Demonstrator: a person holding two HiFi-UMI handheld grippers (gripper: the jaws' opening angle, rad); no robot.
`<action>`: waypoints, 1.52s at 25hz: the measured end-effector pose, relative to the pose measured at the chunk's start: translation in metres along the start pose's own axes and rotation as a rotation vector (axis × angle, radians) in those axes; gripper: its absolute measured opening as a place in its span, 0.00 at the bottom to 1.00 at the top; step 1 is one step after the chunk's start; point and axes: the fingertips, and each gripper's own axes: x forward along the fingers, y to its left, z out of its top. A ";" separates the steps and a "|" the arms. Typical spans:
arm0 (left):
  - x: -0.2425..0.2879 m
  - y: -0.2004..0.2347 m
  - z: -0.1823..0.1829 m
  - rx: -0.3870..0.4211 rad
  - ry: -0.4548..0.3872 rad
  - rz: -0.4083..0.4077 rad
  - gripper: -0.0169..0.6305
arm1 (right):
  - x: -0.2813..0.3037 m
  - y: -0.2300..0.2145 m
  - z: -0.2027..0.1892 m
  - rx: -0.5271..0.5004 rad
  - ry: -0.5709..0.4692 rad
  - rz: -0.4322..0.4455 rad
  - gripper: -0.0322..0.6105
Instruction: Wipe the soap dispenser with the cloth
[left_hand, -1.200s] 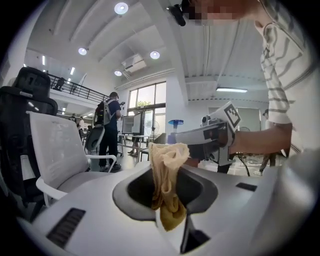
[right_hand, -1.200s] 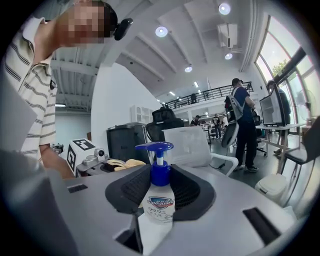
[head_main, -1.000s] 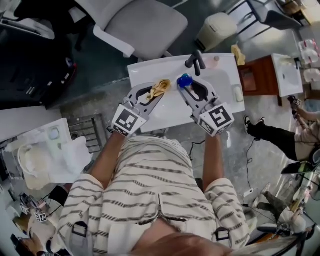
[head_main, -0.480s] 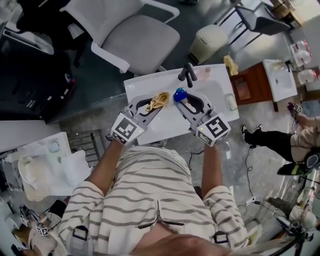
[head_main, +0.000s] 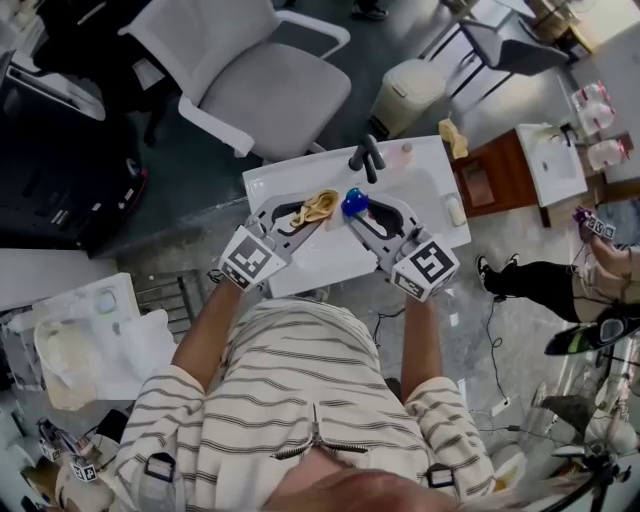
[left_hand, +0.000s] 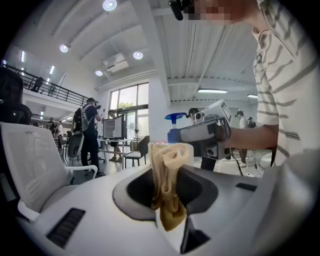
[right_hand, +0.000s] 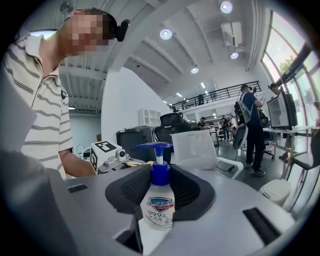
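The left hand-held gripper (head_main: 308, 212) pinches a limp, soft cloth (left_hand: 169, 165). The right hand-held gripper (head_main: 362, 212) clamps the soap dispenser (right_hand: 159, 205) at neck and shoulders, over the white table (head_main: 330, 255). The bottle seems light, rigid and slippery, so the grip must stay firm.

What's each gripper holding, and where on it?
Left gripper pinches the cloth around its middle. Right gripper clamps the soap dispenser at its blue collar and shoulders.

Open-plan office: swivel chair (head_main: 270, 90), monitors (left_hand: 113, 128).
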 end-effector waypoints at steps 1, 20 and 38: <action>0.001 0.000 0.001 0.002 -0.001 -0.005 0.17 | 0.000 0.001 0.001 -0.003 -0.001 0.005 0.25; 0.008 -0.004 0.012 0.024 0.005 -0.104 0.17 | -0.011 0.030 0.030 0.001 -0.063 0.140 0.25; -0.001 -0.015 -0.001 -0.061 0.021 -0.145 0.17 | -0.023 0.038 0.045 0.059 -0.146 0.115 0.25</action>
